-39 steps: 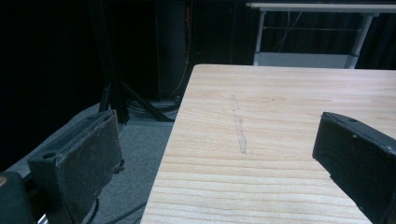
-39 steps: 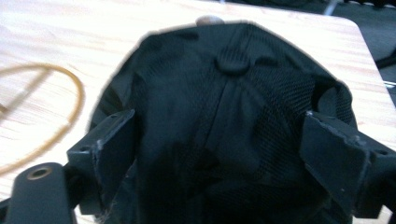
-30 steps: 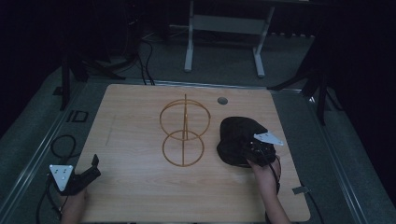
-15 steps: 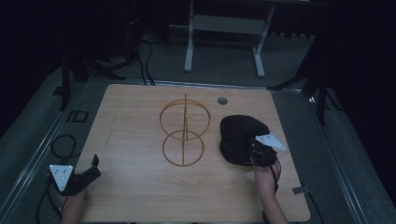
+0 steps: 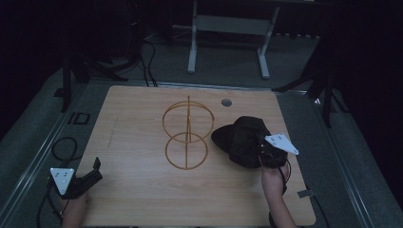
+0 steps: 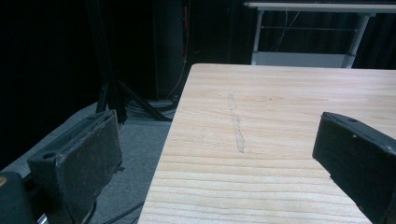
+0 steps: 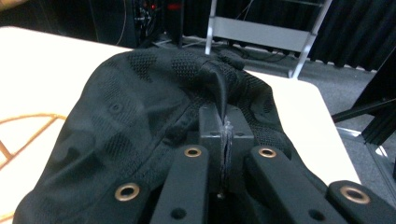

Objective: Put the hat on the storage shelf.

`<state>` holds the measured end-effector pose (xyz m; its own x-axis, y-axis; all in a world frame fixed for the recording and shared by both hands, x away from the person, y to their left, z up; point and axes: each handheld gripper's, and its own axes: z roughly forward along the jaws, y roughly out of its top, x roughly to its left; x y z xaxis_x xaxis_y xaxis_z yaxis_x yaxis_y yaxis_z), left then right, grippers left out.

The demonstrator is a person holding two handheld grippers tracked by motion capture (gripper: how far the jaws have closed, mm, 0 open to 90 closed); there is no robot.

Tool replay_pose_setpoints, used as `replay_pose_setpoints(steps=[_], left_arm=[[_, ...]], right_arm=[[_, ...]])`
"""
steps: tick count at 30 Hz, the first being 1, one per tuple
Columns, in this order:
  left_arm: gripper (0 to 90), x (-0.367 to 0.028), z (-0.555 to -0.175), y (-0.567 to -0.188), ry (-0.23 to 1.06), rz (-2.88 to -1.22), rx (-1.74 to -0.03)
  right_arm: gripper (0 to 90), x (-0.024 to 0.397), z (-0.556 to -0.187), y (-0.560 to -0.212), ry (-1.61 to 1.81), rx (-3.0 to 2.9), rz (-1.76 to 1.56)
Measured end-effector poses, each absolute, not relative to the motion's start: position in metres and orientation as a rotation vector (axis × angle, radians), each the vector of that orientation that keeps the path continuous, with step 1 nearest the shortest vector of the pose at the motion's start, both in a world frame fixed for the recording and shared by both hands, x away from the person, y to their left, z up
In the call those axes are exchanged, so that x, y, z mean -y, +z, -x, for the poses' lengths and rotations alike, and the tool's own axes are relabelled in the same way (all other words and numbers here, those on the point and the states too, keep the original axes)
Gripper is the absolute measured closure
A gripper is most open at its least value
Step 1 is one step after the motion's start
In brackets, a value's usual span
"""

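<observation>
On the right half of the pale wood-grain worktop [image 5: 142,199] lies a black cap [image 5: 240,140], soft and domed, its knit mesh panels dotted with small eyelets and crossed by stitched seams. The right hand-held gripper [image 7: 223,122] has just been closing its jaws and now pinches a raised fold of the cap's fabric. Just left of the cap stands a thin golden wire stand [image 5: 187,134] made of two hoops on a post. The left hand-held gripper [image 5: 95,171] rests released at the near left edge, its jaws apart.

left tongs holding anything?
No. The left tongs stand open in the left gripper view, with bare table between the jaws.
</observation>
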<state>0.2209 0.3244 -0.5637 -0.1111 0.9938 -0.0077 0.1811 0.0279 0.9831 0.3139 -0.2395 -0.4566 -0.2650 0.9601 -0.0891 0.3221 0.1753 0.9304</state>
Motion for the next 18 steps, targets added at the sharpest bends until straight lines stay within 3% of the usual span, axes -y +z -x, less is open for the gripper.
replay_pose_setpoints(steps=[18], left_arm=[[1.8,-0.324,-0.221,-0.564,1.182,-1.276,-1.439]], right_arm=[[88.7,0.262,-0.299,-0.396,1.191,-1.584,-1.178]])
